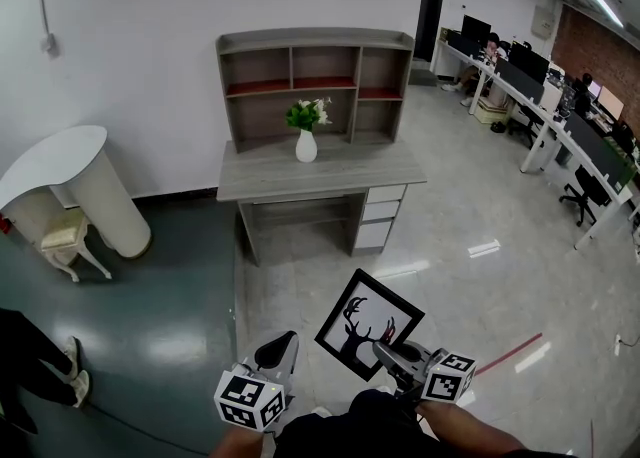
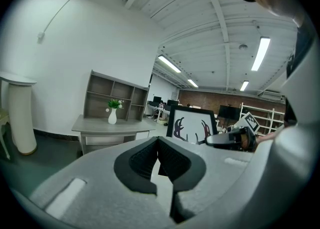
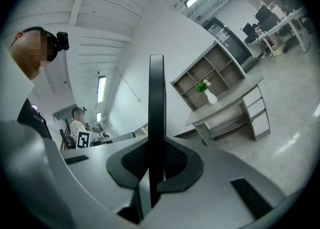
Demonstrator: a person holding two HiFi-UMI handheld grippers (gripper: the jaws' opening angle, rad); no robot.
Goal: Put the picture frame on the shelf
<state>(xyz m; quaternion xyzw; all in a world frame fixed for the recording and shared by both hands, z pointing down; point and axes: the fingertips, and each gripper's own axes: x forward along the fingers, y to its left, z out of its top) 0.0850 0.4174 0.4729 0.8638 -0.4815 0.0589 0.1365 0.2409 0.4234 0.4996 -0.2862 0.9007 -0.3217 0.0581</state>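
We carry the picture frame (image 1: 368, 326) in the air over the pale floor (image 1: 470, 206), well apart from the grey desk (image 1: 320, 174) and the shelf (image 1: 315, 42) that rises from the desk's back edge. The right gripper (image 1: 386, 352) pinches the frame by its lower right edge. In the right gripper view the black moulding runs edge-on straight up between the two pads, which press on it from either side. Gripping at the rim leaves the deer-antler print uncovered and, we judge, lets the frame's bottom edge meet a shelf board first. The frame hangs tilted, one corner pointing down, so it will probably need squaring before it can stand. The left gripper (image 1: 279, 350) rides beside it with its jaws pressed together on nothing, likely kept in reserve to steady the frame once it is set down. A white vase (image 1: 306, 146) of flowers stands near the middle of the desk's back edge, in front of the shelf's lower opening. The upper compartments look empty and seem the safer target. The approach to the desk has yet to be made.
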